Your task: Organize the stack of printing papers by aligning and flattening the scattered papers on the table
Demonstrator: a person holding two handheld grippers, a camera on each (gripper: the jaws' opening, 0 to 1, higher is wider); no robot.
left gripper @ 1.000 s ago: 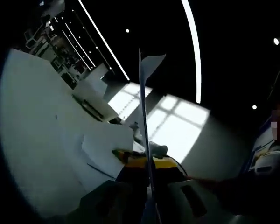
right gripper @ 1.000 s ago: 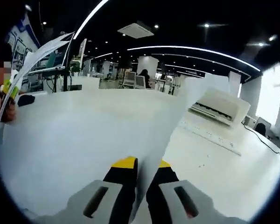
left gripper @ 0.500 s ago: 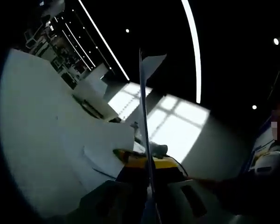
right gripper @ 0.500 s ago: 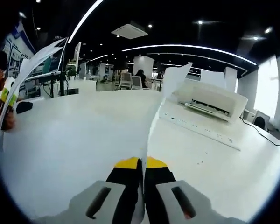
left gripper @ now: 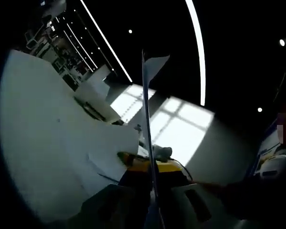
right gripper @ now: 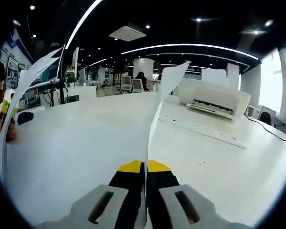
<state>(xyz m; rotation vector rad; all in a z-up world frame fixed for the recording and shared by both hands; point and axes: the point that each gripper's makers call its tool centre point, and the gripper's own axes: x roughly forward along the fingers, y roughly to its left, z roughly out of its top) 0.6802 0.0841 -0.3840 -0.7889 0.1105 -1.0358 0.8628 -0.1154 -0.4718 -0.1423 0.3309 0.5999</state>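
i have the paper point(right gripper: 155, 107) pinched from both ends, and the thing to get right is keeping it taut and level between my hands so it comes down flat on the table point(right gripper: 86, 143) without buckling. both pinches need to stay firm and low on the edge, and the two hands should drop together, squared to the table's edge, or the sheet may land skewed.

my right fingers point(right gripper: 145, 168) are pressed together on the sheet's edge, which rises edge-on from them toward 12 o'clock and curls near the printer point(right gripper: 214, 101) at 1 o'clock. the right hand points out flat across the table. at 9 o'clock in the right gripper view the far edge of the paper bows upward beside the other yellow-tipped gripper.

my left fingers point(left gripper: 151, 167) also pinch the paper point(left gripper: 148, 95), seen as a thin blade going up to 12 o'clock. that hand is rolled hard over, the table point(left gripper: 38, 124) tilting across to 9 o'clock.
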